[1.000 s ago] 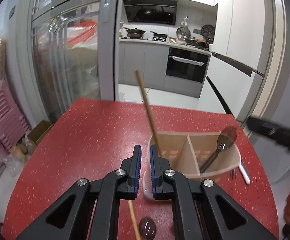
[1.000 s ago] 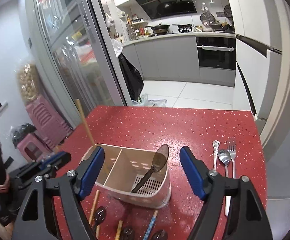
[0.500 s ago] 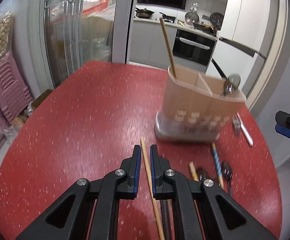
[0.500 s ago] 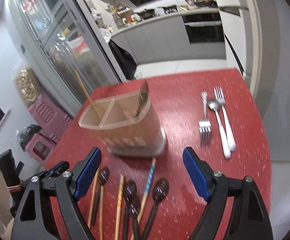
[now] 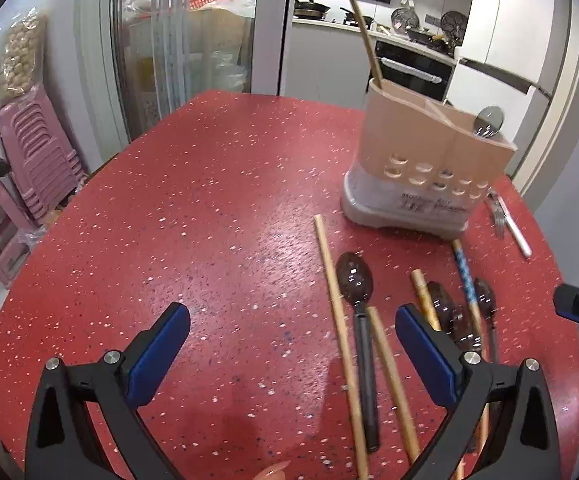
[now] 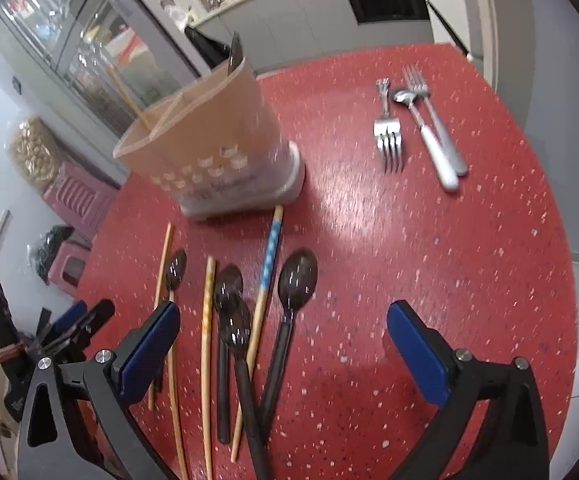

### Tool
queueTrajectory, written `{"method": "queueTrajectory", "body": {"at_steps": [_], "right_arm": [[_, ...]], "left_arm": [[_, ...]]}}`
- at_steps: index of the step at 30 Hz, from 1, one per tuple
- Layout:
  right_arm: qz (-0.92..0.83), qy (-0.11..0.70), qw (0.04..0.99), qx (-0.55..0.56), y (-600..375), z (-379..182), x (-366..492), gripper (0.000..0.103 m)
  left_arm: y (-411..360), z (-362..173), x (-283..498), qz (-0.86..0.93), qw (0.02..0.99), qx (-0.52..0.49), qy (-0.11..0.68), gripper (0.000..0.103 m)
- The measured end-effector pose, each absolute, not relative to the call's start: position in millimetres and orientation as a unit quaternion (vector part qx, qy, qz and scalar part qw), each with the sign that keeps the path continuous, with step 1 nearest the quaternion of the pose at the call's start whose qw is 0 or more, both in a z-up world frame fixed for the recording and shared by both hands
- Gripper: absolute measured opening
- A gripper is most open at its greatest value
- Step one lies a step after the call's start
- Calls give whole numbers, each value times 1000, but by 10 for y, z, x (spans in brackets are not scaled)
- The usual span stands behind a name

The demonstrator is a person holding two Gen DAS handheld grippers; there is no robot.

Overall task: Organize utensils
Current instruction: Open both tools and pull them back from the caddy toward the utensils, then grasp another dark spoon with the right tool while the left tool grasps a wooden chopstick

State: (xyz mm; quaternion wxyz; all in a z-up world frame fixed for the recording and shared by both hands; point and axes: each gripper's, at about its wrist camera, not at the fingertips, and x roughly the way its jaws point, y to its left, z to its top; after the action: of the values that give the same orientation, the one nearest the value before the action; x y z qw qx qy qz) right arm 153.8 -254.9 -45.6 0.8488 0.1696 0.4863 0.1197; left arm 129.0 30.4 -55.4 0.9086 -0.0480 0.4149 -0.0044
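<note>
On the red table (image 5: 209,200) stands a beige utensil holder (image 5: 429,160) (image 6: 209,148) with one wooden chopstick (image 5: 365,40) and one spoon (image 5: 487,120) inside. In front of it lie several dark spoons (image 6: 297,276) (image 5: 355,276), wooden chopsticks (image 5: 335,312) and a blue-patterned chopstick (image 6: 269,260). My left gripper (image 5: 291,320) hovers over the leftmost chopstick and spoon, its jaws opening wide and gripping nothing. My right gripper (image 6: 283,316) hangs above the spoon pile. Its jaws are opening too, and the utensils lie between the fingers in view, untouched.
Two forks (image 6: 387,140) and a metal spoon (image 6: 429,136) lie to the right of the holder, near the table's edge. Stacked pink stools (image 5: 37,152) and a glass sliding door (image 5: 185,40) stand beyond the left side. The kitchen lies behind.
Both grippers have sunk toward the table and tipped down onto the loose utensils. The left jaws went from shut to wide open, and the right jaws spread a little wider.
</note>
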Motion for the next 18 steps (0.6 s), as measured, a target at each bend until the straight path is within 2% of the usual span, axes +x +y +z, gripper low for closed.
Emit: {"method": "queueTrajectory", "body": {"at_steps": [8, 18], "right_arm": [[94, 518, 837, 147, -2478, -597, 1555, 103], [58, 548, 826, 115, -2423, -731, 1710, 103]], "left_arm": [[344, -1036, 1542, 9, 883, -58, 466, 103], [347, -1325, 1853, 4, 868, -49, 495, 103]]}}
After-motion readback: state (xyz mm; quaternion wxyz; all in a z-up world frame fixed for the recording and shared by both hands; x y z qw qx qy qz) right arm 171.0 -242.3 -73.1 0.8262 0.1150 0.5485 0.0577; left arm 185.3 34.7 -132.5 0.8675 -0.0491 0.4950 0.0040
